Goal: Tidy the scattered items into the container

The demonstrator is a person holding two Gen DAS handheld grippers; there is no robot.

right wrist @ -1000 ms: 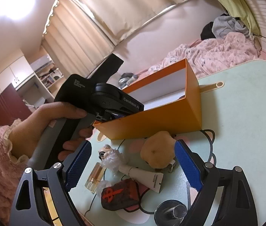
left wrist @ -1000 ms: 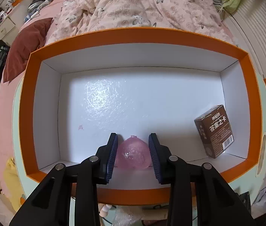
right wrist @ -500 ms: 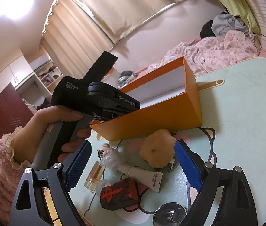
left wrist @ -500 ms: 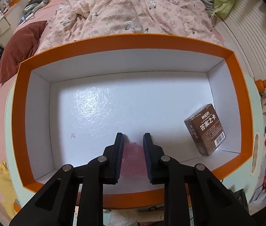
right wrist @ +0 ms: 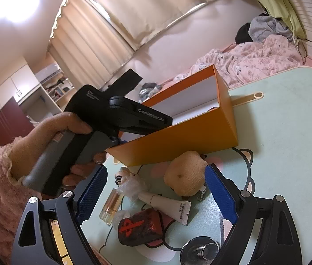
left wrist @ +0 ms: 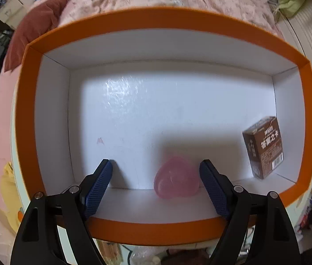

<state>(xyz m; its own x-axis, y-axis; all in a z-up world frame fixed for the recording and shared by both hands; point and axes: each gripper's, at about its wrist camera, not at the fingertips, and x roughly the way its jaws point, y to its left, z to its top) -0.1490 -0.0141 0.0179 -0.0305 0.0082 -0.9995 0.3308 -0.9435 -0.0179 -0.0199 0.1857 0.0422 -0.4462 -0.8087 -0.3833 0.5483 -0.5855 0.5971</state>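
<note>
1. Inside the box (left wrist: 52,119), near wall: your left tongs (left wrist: 156,176) are opening; the pink pouch (left wrist: 176,181) lies loose between them.
2. Right corner: carton (left wrist: 263,146).
3. Your right tongs (right wrist: 156,193) stand apart over counter (right wrist: 288,114) clutter, holding nothing.

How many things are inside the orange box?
2: a pink squishy ball by the near wall, between the opening left gripper jaws, untouched; a brown carton in the right corner.
</note>
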